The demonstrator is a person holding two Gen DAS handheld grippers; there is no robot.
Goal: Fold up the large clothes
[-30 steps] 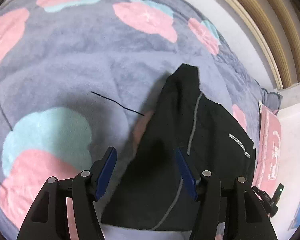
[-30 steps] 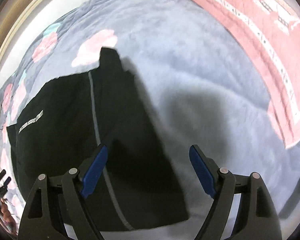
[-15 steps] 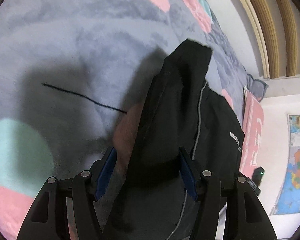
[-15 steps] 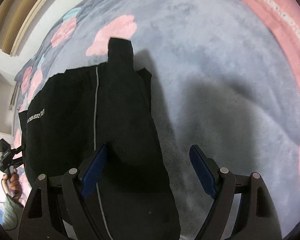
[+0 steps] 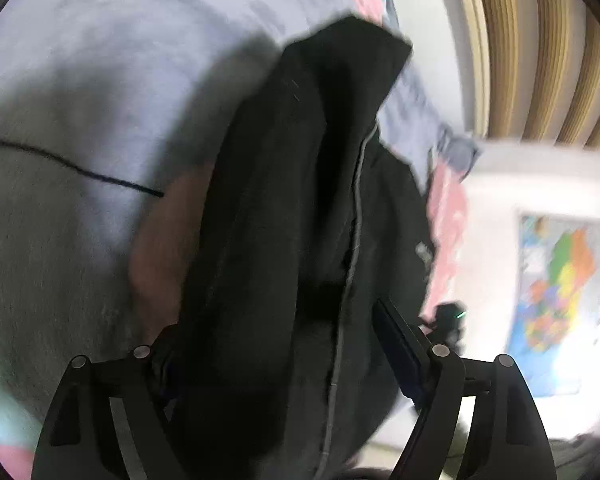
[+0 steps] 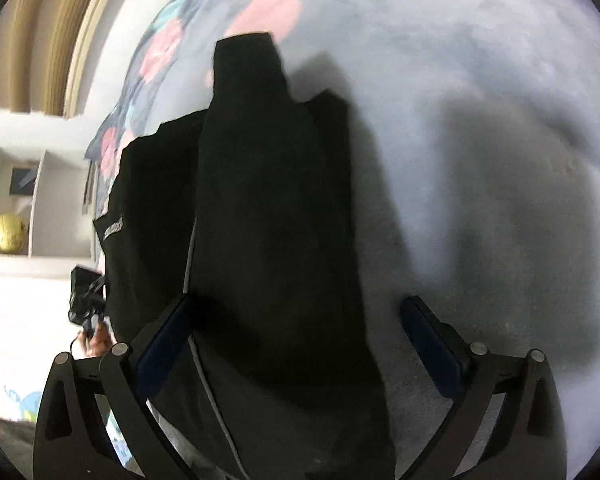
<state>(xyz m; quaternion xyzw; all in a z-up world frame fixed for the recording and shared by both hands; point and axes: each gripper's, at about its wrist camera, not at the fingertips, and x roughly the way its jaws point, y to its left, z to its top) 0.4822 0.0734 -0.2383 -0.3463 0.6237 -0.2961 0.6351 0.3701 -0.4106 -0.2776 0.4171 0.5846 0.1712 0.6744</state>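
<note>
Both grippers, left (image 5: 284,344) and right (image 6: 300,336), stood wide-jawed over the black trousers (image 6: 268,208), already folded lengthwise on the blanket (image 6: 480,100); cross folds remained.

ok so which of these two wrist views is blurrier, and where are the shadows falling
Left wrist view: blurrier, with the black garment, wall map and bedspread edge smeared; shadow darkens the blanket left of the garment. Right wrist view: sharper, though soft at the rim; heavy shadows lie on the blanket right of the garment. Both show fisheye bending and dark corners.
</note>
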